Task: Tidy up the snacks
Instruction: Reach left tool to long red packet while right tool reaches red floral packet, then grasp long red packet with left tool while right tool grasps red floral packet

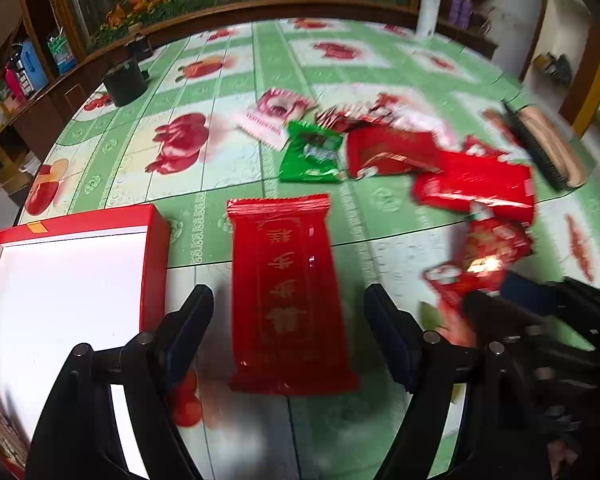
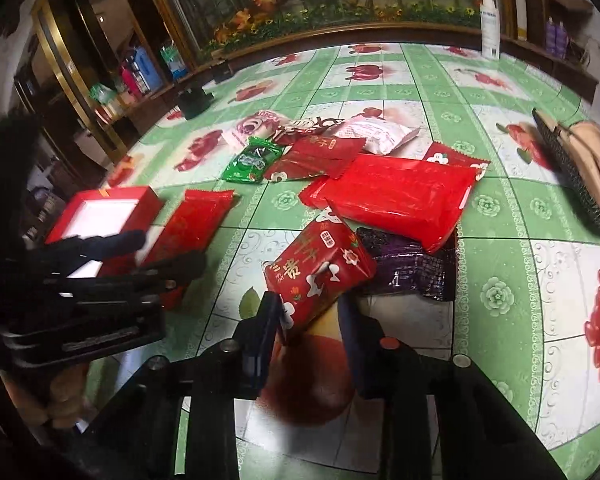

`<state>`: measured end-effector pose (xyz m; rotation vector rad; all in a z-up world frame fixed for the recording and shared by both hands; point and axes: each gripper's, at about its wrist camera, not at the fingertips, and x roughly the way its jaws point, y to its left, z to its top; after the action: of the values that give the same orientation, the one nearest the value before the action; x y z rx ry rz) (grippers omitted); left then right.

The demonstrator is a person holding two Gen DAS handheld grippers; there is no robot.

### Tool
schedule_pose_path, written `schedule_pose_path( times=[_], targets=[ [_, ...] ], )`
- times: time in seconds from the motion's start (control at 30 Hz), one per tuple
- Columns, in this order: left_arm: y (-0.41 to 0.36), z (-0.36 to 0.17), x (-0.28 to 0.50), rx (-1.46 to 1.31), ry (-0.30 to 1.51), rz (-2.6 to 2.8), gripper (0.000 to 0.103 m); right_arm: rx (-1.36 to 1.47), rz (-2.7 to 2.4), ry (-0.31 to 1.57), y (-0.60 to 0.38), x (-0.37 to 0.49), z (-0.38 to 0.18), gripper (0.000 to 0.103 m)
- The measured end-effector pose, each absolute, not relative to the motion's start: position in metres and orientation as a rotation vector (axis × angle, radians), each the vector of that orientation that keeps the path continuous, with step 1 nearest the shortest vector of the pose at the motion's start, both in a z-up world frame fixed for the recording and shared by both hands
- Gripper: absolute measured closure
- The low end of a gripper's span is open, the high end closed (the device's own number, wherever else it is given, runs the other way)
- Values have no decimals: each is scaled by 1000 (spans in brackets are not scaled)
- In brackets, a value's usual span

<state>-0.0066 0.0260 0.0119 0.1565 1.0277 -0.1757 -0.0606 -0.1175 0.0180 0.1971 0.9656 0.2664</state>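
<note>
My left gripper (image 1: 289,304) is open, its jaws on either side of a flat red snack packet with gold writing (image 1: 288,284) that lies on the table; it also shows in the right wrist view (image 2: 188,224). An open red box with a white inside (image 1: 66,292) sits just to its left and shows in the right wrist view (image 2: 102,210). My right gripper (image 2: 309,312) is shut on a red packet with white flowers (image 2: 320,272), held above the table. That packet and gripper appear blurred in the left wrist view (image 1: 480,264).
Several more snack packets lie mid-table: a green one (image 2: 252,160), large red ones (image 2: 396,196), a purple one (image 2: 412,264), pink and white ones (image 2: 376,134). A brush (image 2: 580,172) lies at the right edge, a dark cup (image 1: 125,80) and a white bottle (image 2: 490,26) at the back.
</note>
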Motion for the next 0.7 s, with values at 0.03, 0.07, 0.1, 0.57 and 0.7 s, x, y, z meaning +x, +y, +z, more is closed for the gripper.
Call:
schedule_pose_path(
  times=[0.03, 0.07, 0.1, 0.57, 0.7],
  targets=[
    [26, 8, -4, 153, 1040, -174, 25, 210, 269, 965, -120, -60, 18, 73],
    [28, 8, -2, 114, 1037, -197, 26, 224, 267, 964, -125, -59, 18, 73],
    [29, 7, -1, 104, 1036, -201, 26, 232, 263, 962, -129, -59, 18, 74],
    [1, 13, -41, 173, 959, -383, 55, 345, 262, 1001, -177, -77, 21, 53],
    [3, 14, -51, 158, 964, -398, 55, 340, 235, 980, -163, -70, 26, 26]
  ],
)
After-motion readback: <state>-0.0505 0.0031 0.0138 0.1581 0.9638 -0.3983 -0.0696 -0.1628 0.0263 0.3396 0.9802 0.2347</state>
